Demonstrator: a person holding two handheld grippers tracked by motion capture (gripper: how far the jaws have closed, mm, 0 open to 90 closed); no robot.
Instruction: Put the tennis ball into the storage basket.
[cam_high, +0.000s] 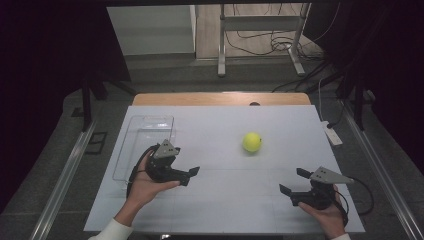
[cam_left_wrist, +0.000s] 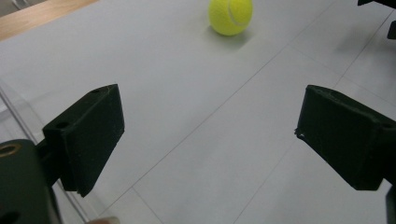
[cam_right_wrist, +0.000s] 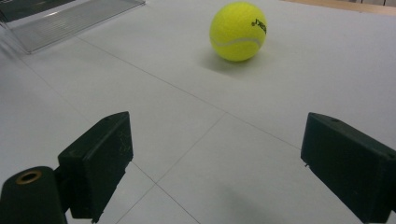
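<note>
Clear tray (cam_right_wrist: 70, 18) cut off top-left

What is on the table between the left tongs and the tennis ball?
Nothing: in the high view, bare white table stretches between the open left tongs and the tennis ball.

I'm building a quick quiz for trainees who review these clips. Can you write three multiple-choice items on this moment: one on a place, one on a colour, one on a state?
1. Where does the clear plastic rectangular tray lie?
A. at the table's left side, beside the left gripper
B. at the table's right edge
C. on top of the ball

2. What colour is the fuzzy round tennis ball?
A. red
B. yellow-green
C. blue

3. How do the jaws of the right gripper stand?
A. shut on the ball
B. shut on the tray
C. open, with nothing between them

Key: 1 A, the high view shows the tray by the left hand. 2 B, the ball is yellow-green in all three views. 3 C, the right gripper view shows bare white table between wide jaws, the ball lying apart ahead.
</note>
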